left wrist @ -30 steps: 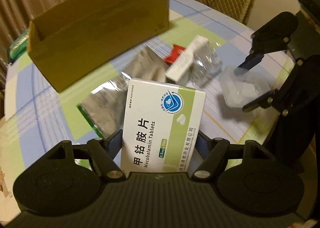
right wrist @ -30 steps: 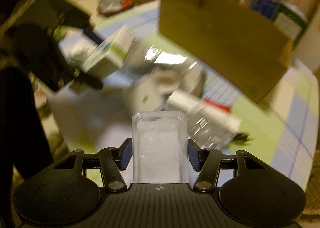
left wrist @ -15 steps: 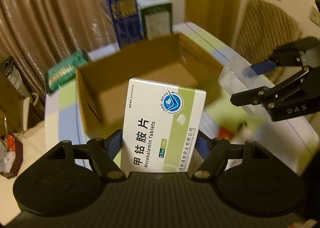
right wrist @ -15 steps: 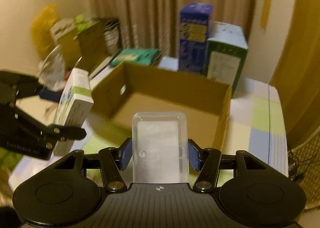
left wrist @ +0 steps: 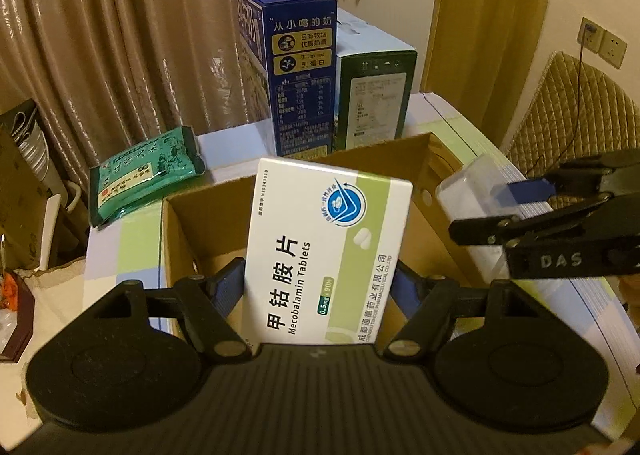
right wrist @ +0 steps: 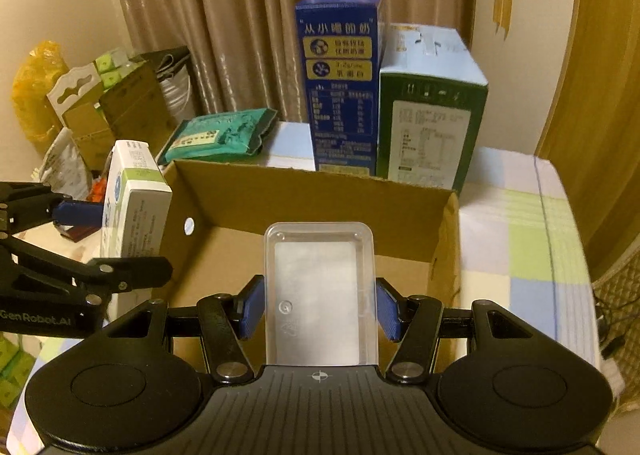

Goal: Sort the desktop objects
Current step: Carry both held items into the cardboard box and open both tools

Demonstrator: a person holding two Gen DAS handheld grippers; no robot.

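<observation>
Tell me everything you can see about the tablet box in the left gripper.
The Mecobalamin Tablets box is a flat white carton with green panels and a round blue logo, its corners crisp and its flaps closed. The left gripper clamps its sides between blue pads, holding it upright above the open cardboard box.

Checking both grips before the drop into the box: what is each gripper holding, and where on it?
The left gripper clamps the tablet box by its long side edges, near the lower end. The right gripper clamps the clear plastic case by its long sides.
</observation>
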